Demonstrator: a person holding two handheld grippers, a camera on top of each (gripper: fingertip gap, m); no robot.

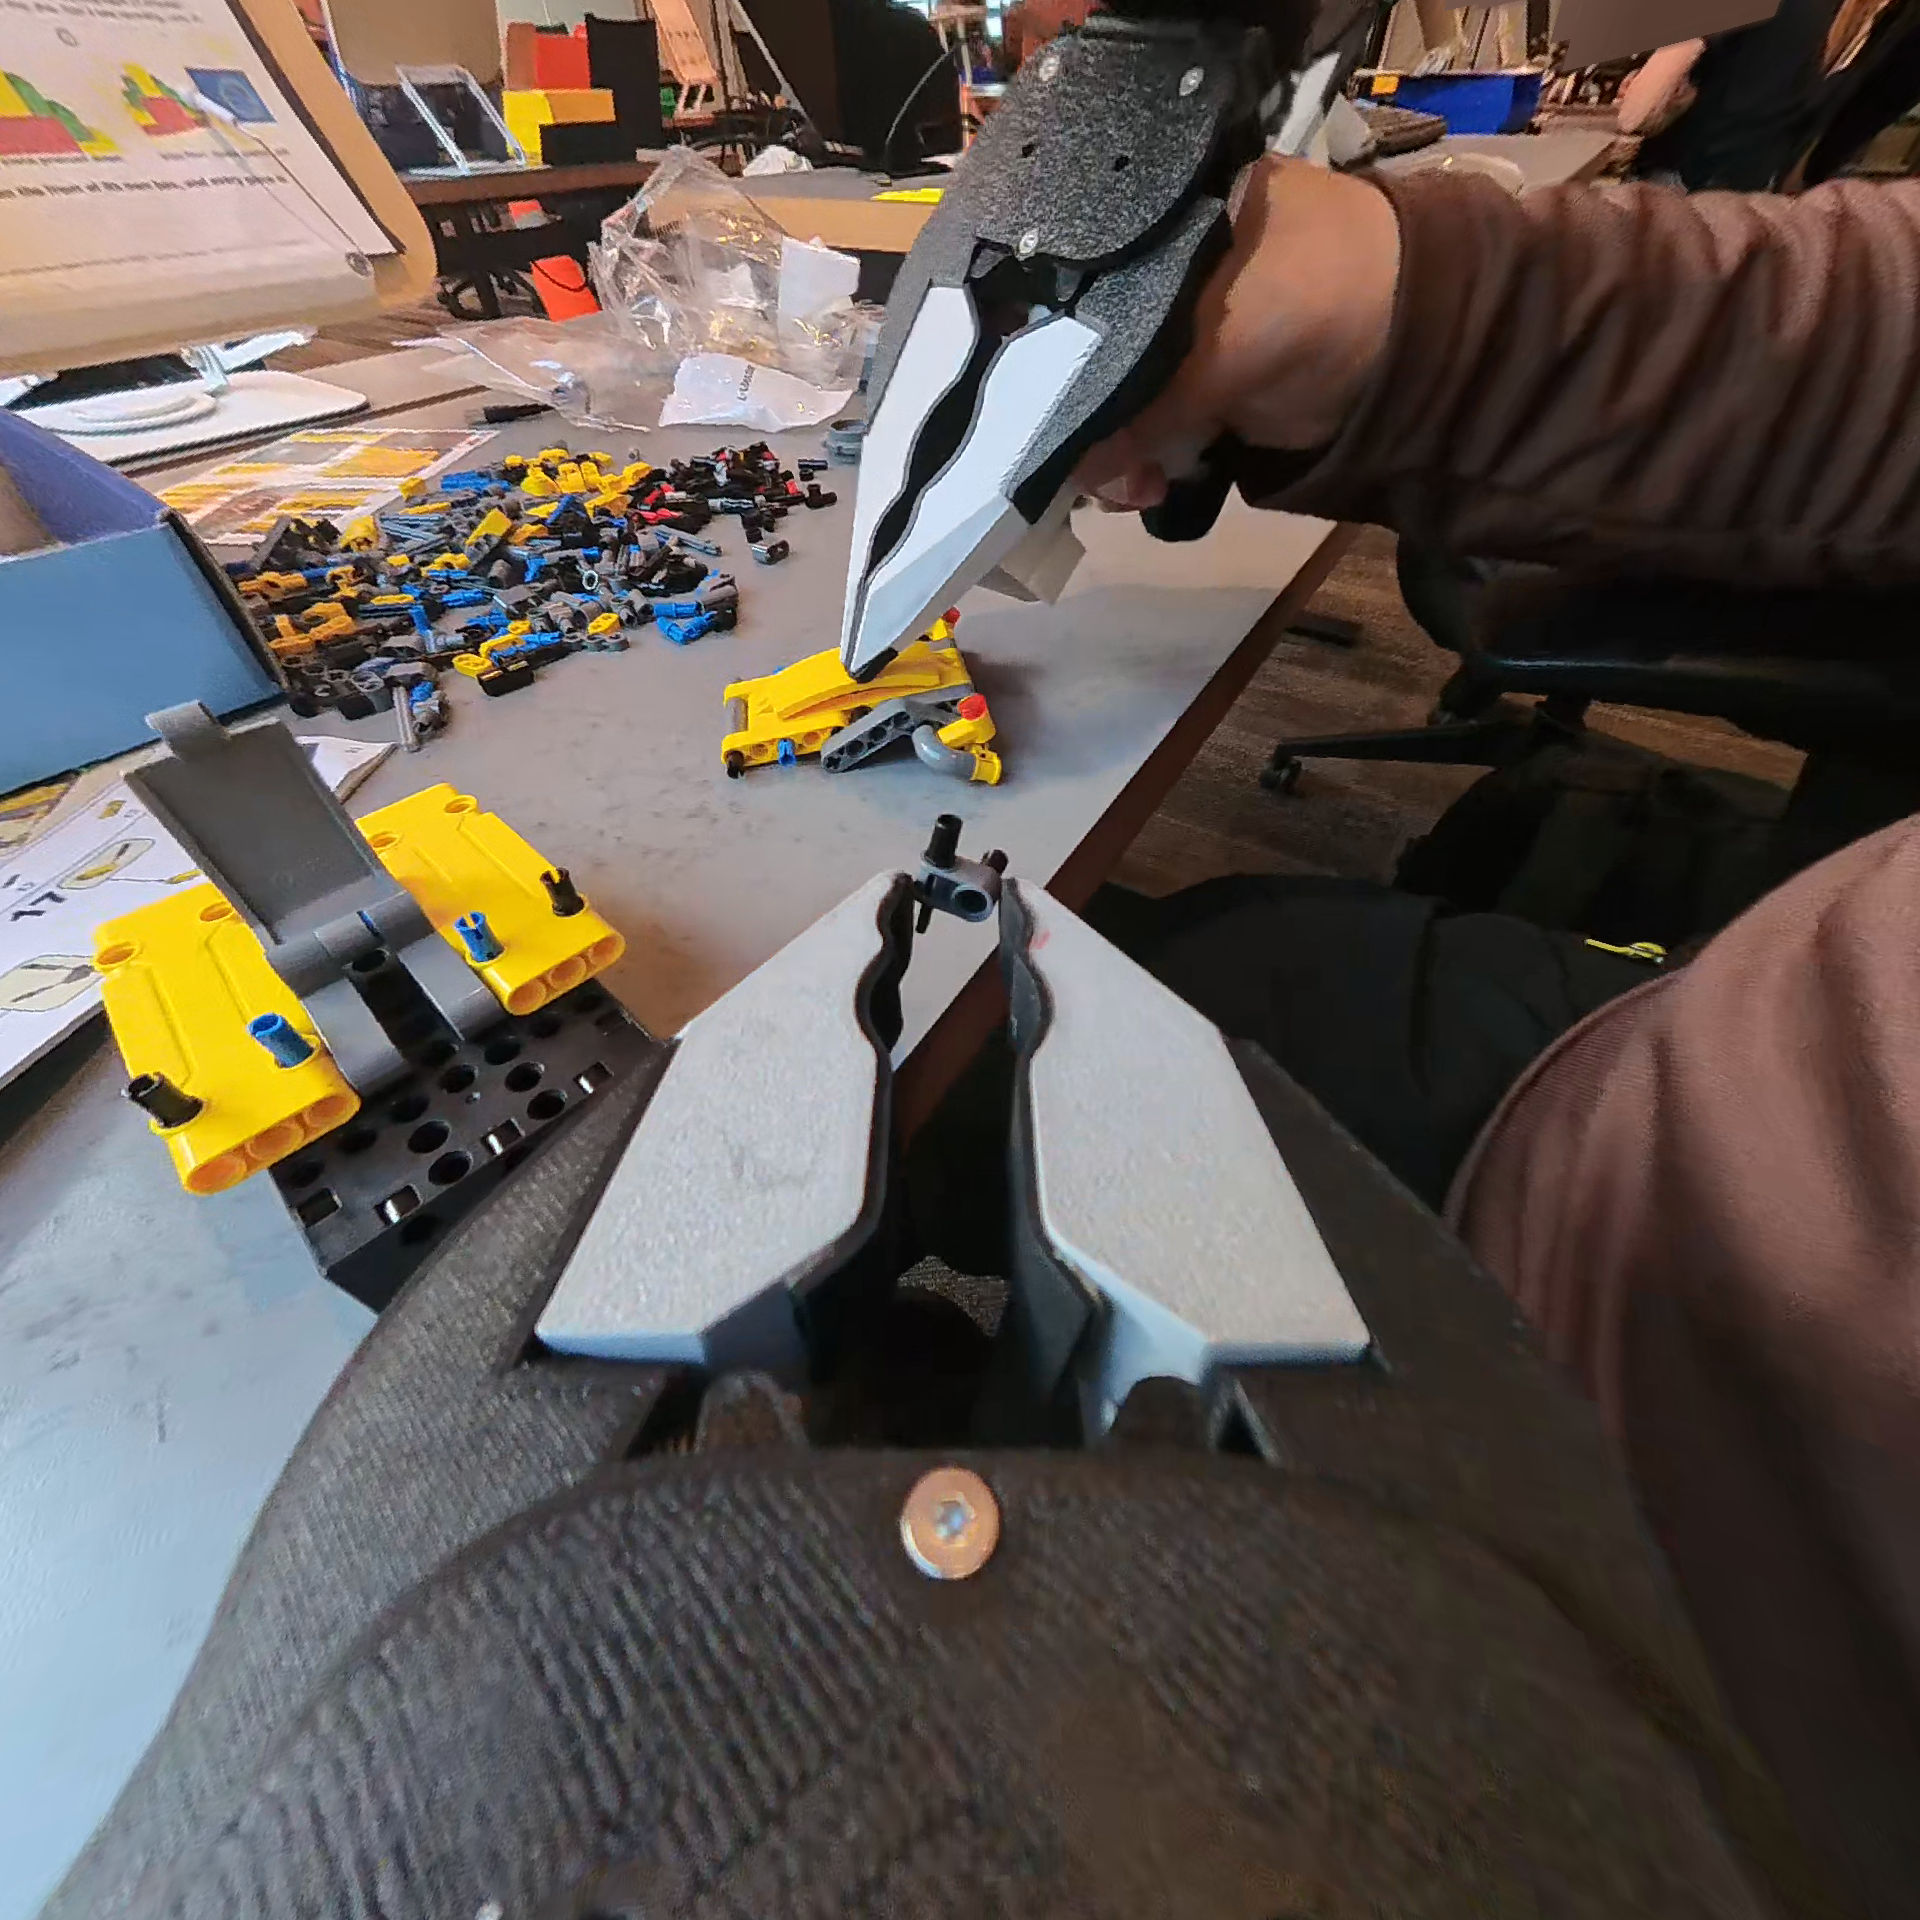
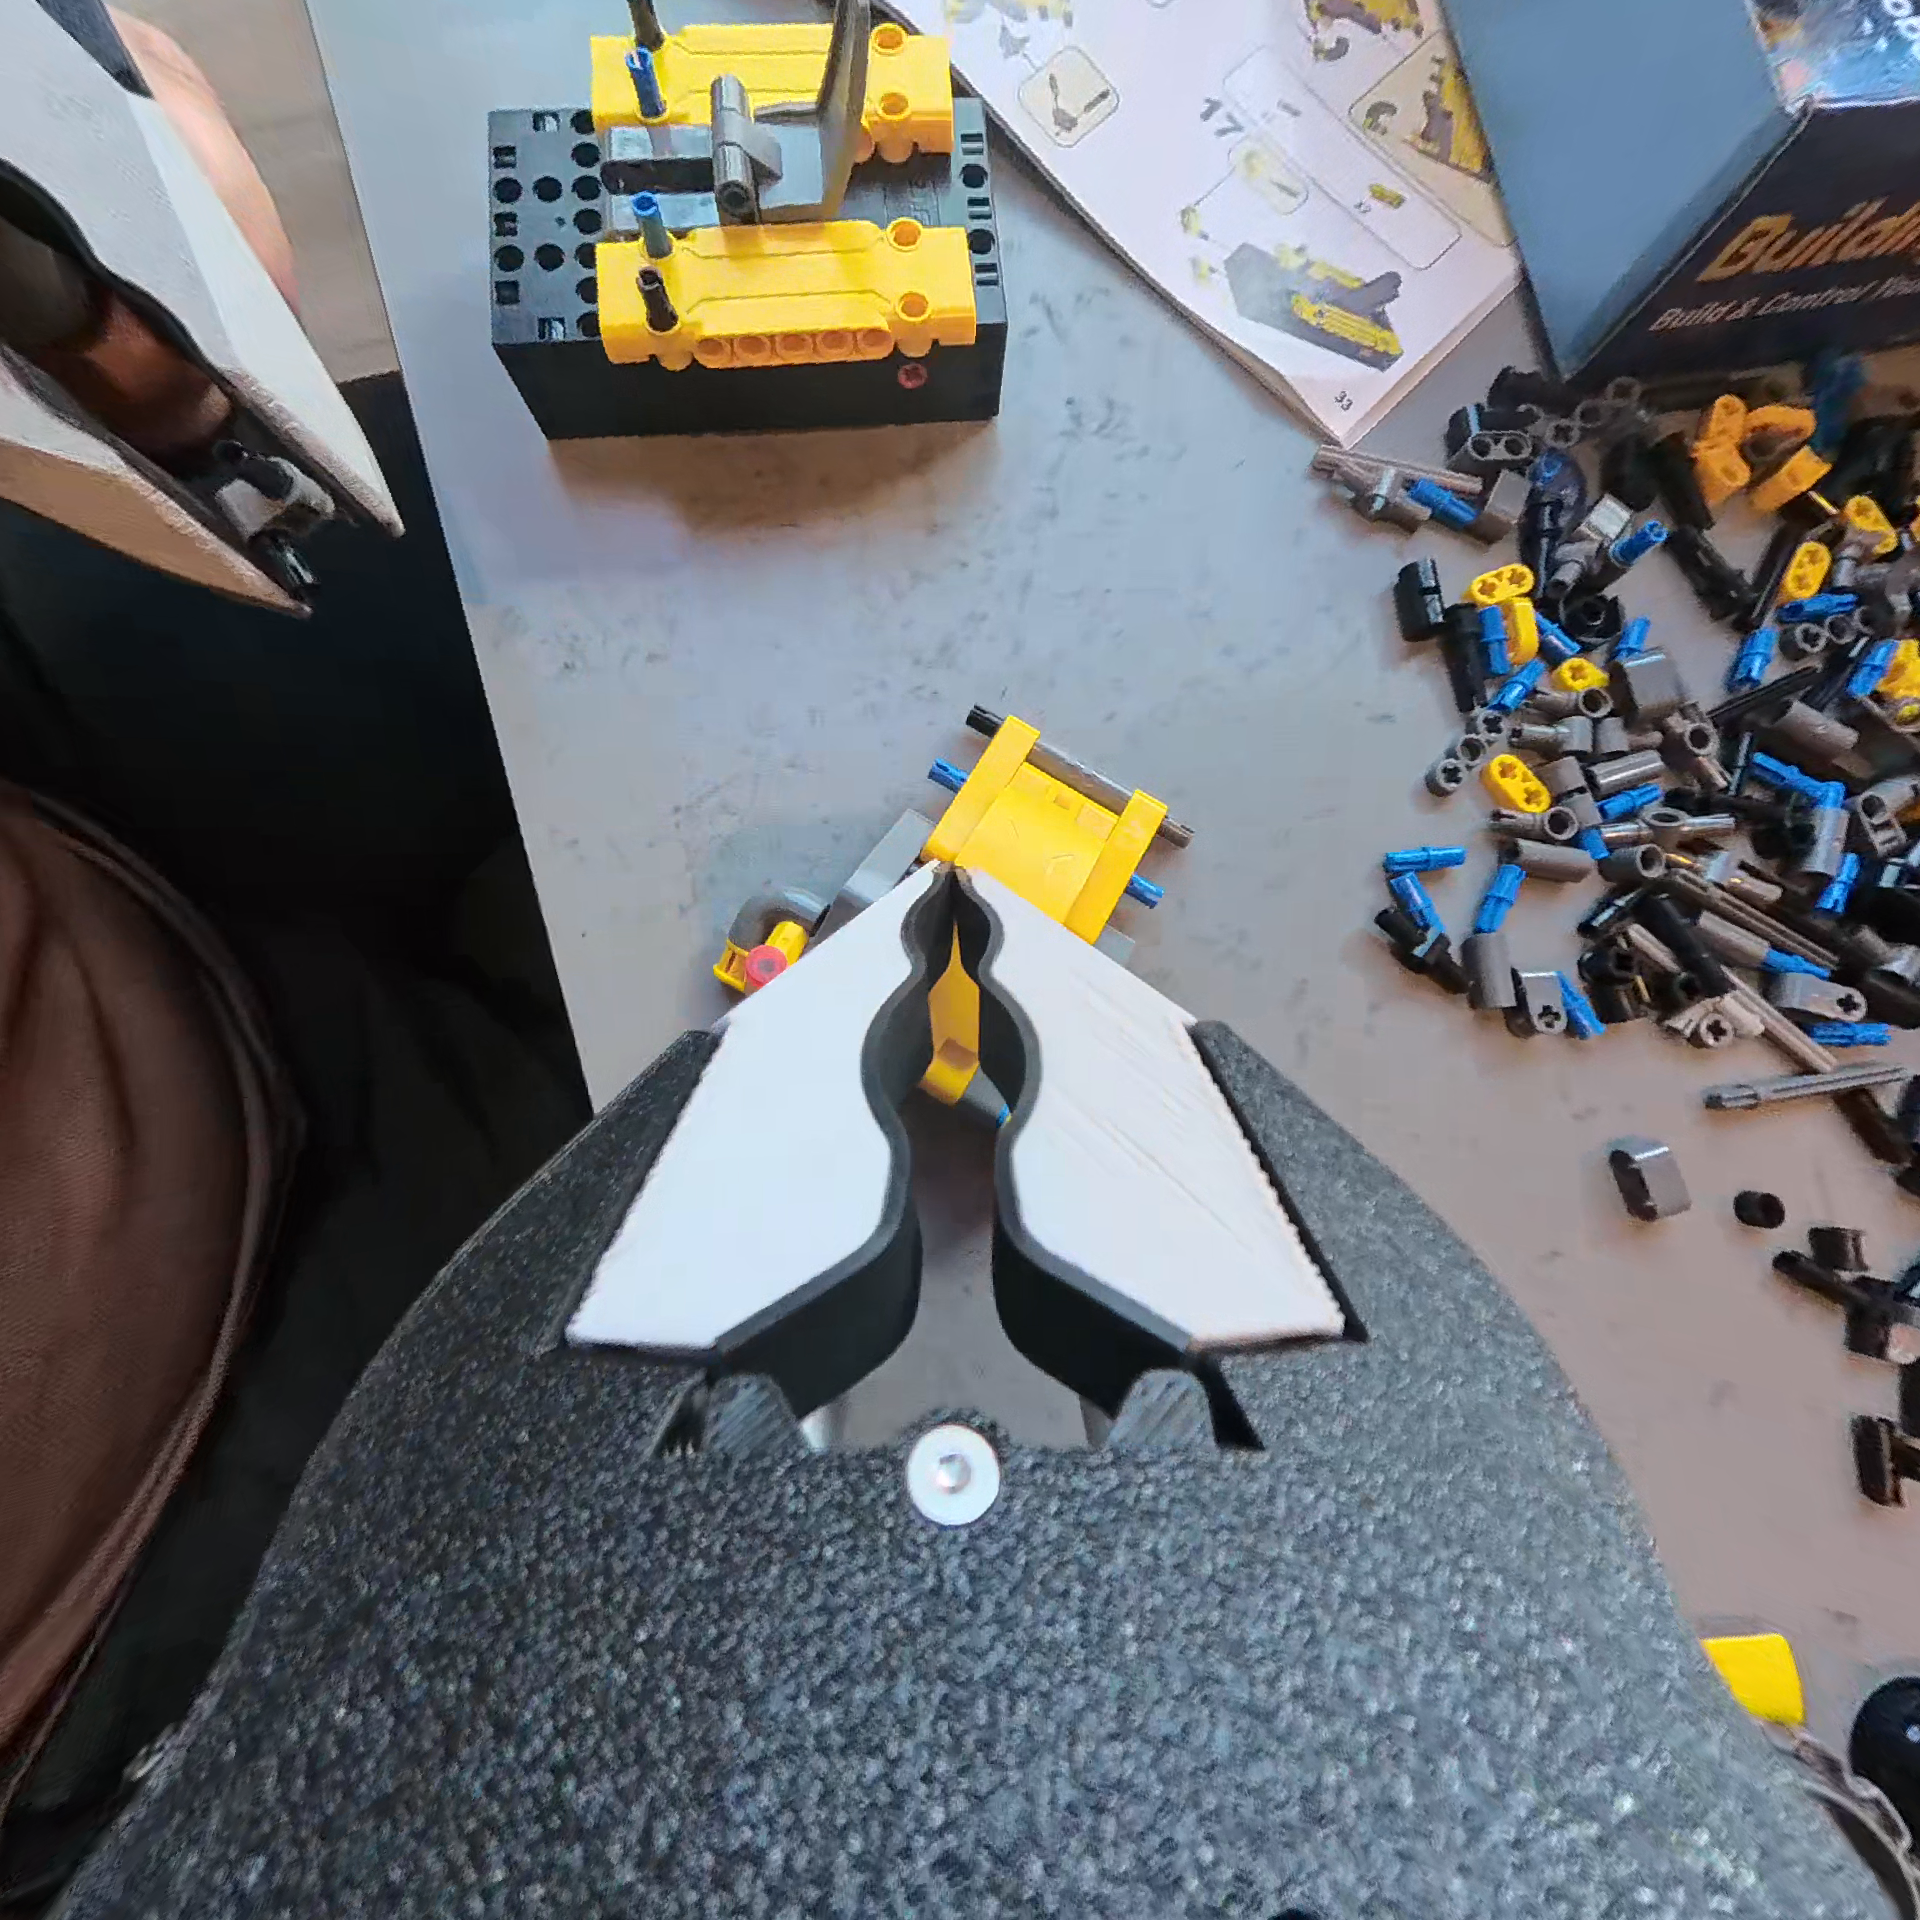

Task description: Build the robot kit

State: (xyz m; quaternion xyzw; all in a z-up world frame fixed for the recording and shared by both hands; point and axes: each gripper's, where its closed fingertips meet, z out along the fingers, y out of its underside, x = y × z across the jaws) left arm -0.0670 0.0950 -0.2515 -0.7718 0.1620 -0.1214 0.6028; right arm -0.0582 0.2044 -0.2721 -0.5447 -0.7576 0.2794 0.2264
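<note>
Two tongs: left tongs (image 1: 958, 885) pinch grey connector (image 1: 961, 886); right tongs (image 2: 951, 875) closed, tips on yellow assembly (image 2: 1039, 831)

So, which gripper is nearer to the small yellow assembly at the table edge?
Right. The right gripper has its closed tips on the small yellow assembly. The left gripper hangs apart from it, beyond the table edge, holding a small grey connector.

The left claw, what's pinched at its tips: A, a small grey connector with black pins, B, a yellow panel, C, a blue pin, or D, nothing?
A: the left claw is closed on a small grey connector with black pins, held off the table edge; the right wrist view shows the same piece between its tips.
</note>
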